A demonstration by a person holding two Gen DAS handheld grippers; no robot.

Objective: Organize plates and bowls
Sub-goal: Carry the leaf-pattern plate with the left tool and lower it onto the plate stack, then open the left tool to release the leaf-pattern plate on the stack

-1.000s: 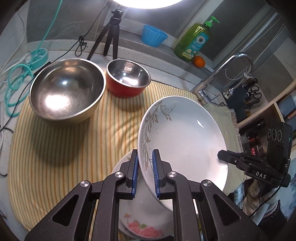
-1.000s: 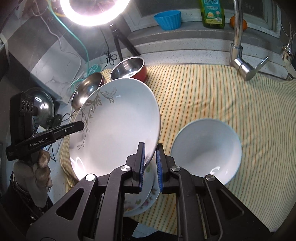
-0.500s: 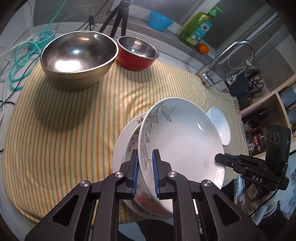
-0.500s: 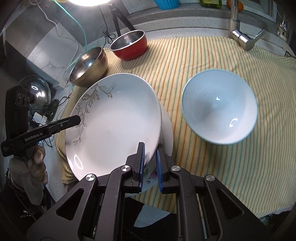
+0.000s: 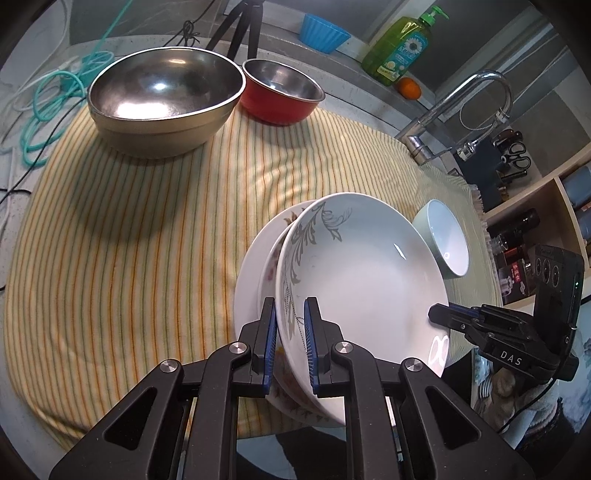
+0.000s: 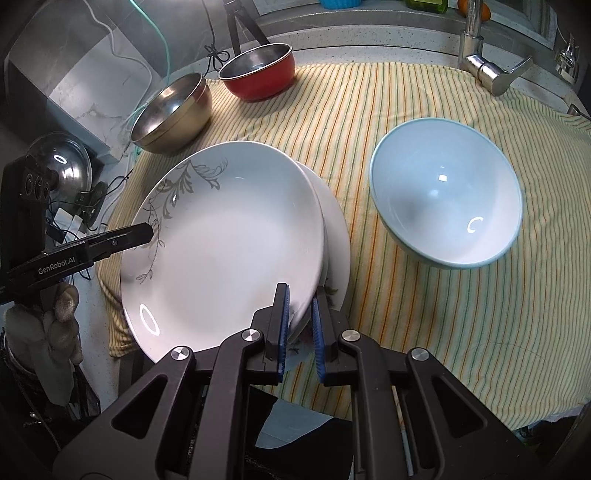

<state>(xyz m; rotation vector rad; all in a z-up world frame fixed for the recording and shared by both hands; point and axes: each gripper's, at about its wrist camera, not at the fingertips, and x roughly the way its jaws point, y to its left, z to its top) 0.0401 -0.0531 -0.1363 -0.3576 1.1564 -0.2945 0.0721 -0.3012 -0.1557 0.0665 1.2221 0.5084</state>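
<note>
A white plate with a grey leaf pattern (image 5: 362, 280) (image 6: 229, 240) is held by both grippers over a flowered plate (image 5: 255, 273) (image 6: 338, 236) that lies on the striped cloth. My left gripper (image 5: 290, 343) is shut on the leaf plate's left rim, and my right gripper (image 6: 300, 325) is shut on its right rim. The leaf plate sits low over the flowered plate; whether they touch I cannot tell. A pale blue bowl (image 6: 447, 195) (image 5: 443, 240) stands to the right of the plates.
A large steel bowl (image 5: 162, 99) (image 6: 173, 110) and a red bowl with a steel inside (image 5: 280, 92) (image 6: 258, 74) stand at the far left of the cloth (image 5: 129, 240). A tap (image 5: 454, 110), a soap bottle (image 5: 399, 48) and a tripod (image 5: 240, 26) are behind.
Both grippers have come down and back toward the near edge with the leaf plate, which now hangs low over the flowered plate and less tilted.
</note>
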